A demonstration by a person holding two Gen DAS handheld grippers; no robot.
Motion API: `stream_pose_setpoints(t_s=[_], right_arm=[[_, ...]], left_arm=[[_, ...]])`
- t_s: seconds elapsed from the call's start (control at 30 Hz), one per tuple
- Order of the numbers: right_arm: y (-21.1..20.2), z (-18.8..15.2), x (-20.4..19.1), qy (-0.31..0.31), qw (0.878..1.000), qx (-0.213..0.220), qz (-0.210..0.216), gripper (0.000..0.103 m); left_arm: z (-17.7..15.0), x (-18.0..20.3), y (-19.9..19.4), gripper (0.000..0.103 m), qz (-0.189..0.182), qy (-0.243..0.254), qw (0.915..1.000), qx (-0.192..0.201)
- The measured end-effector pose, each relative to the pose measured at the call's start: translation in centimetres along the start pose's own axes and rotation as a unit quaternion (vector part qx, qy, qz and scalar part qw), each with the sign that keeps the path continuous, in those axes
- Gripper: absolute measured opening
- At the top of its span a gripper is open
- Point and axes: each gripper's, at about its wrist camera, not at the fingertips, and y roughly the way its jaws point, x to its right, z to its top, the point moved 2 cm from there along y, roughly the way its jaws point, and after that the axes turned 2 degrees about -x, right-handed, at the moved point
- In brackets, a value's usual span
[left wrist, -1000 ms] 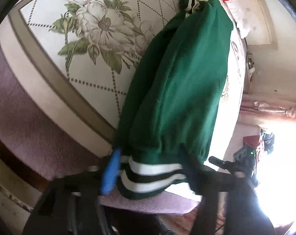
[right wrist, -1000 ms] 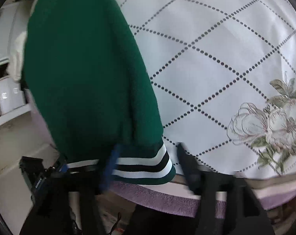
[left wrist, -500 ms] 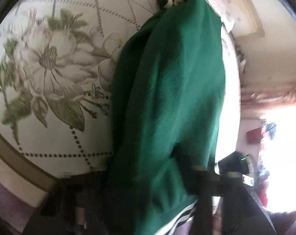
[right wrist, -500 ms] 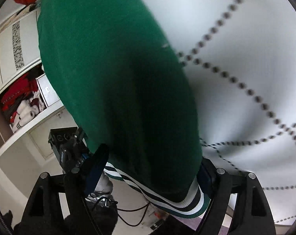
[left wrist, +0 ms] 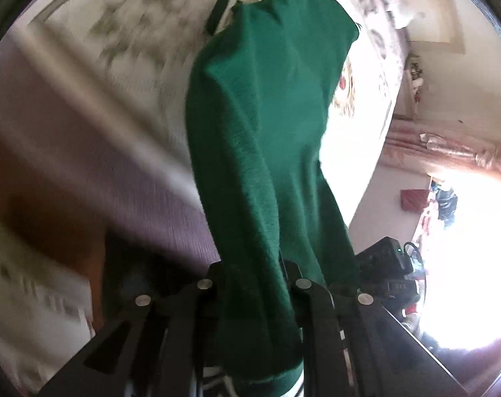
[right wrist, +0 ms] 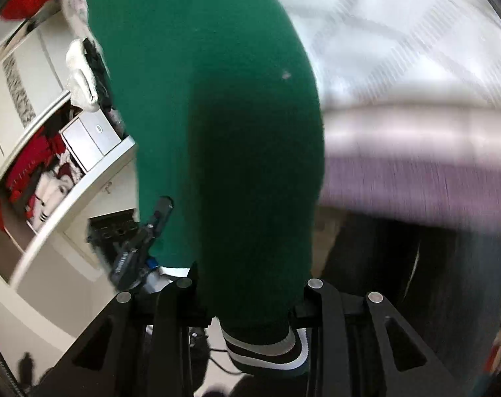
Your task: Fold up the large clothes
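Observation:
A large green sweater (left wrist: pixel 267 139) with a white-and-dark striped hem hangs stretched between my two grippers and the bed. My left gripper (left wrist: pixel 255 284) is shut on the sweater's hem end, the cloth bunched between its black fingers. My right gripper (right wrist: pixel 250 294) is shut on the other hem corner of the sweater (right wrist: pixel 217 115), with the striped hem band (right wrist: pixel 270 350) hanging below the jaws. The far end of the sweater, with its collar (left wrist: pixel 217 13), still lies on the bed.
The bed has a white floral quilt (left wrist: pixel 134 39) with a lilac side panel (left wrist: pixel 85 165). An open wardrobe shelf (right wrist: pixel 68 172) with red and white clothes stands at the left in the right wrist view. A bright window (left wrist: pixel 465 248) glares at the right.
Both grippers have closed on the hem and lifted it up and back off the bed edge. The sweater now hangs taut from the jaws, and the views are blurred by motion.

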Motion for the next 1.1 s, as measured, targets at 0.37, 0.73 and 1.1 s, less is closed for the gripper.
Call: stream_pose_setpoints(t_s=[0.37, 0.73, 1.1], right_arm=[[-5.7, -8.5, -7.2, 0.084, 0.989, -0.007, 0.119, 0.031], [-4.5, 7.6, -15.6, 0.112, 0.984, 0.000, 0.137, 0.039], [-7.1, 19.8, -21.8, -0.006, 0.970, 0.153, 0.188, 0.081]], left_arm=[[4.9, 2.8, -4.2, 0.013, -0.033, -0.101, 0.9938, -0.033], [13.2, 3.4, -3.3, 0.017, -0.004, -0.109, 0.9940, 0.000], [21.0, -1.1, 0.4, 0.066, -0.121, -0.189, 0.9708, 0.087]])
